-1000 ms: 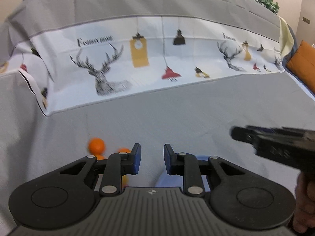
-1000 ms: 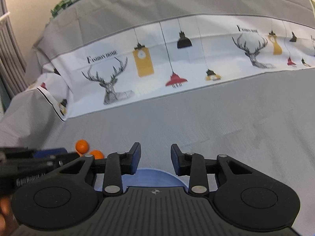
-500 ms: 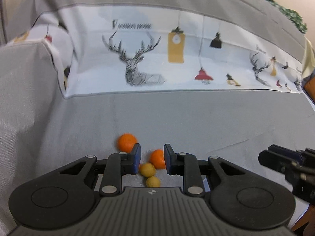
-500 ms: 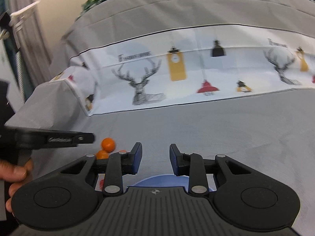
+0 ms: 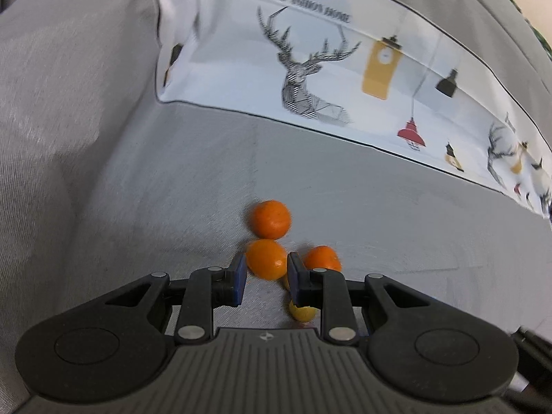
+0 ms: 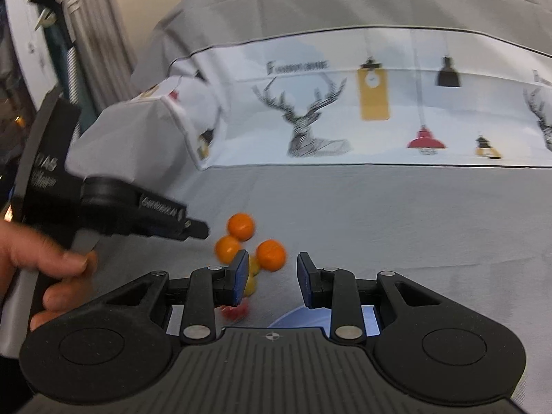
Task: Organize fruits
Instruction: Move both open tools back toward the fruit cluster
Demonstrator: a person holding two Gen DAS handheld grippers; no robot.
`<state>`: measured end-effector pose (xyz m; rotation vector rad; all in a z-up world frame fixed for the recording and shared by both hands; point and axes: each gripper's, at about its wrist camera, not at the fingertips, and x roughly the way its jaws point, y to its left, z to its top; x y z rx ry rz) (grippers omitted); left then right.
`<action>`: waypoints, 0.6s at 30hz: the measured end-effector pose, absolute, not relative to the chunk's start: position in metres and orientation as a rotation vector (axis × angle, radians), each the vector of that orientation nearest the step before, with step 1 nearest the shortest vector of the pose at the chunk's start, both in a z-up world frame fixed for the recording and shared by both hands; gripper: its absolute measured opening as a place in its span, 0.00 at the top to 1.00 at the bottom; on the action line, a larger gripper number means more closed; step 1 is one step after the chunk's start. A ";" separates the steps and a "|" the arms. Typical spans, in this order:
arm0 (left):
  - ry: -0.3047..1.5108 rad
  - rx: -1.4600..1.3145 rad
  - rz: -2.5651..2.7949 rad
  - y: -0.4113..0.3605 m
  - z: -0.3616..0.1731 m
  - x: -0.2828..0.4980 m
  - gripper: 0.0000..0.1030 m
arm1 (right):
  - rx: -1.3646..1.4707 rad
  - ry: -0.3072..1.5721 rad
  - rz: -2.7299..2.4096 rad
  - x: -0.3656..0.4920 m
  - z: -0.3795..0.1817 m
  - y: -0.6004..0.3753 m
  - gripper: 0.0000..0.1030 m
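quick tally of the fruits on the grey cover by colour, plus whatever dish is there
orange fruits: 3
yellow fruits: 2 at least, both partly hidden by the fingers
red fruit: 1, mostly hidden
blue plate: 1, only its rim shows
total: 7 things, 6 of them fruits

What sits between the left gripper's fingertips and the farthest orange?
In the left wrist view, the left gripper has a nearer orange at its open tips; the farthest orange lies just beyond.
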<state>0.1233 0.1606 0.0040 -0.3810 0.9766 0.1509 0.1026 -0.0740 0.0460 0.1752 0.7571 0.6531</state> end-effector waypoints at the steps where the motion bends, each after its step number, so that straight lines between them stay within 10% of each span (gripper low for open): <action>1: 0.980 -0.388 0.153 0.162 0.003 0.124 0.73 | 0.165 0.761 0.663 0.103 0.045 -0.069 0.69; 18: 1.039 -0.409 0.127 0.169 -0.029 0.153 0.60 | 0.072 0.900 0.730 0.116 0.016 0.009 0.63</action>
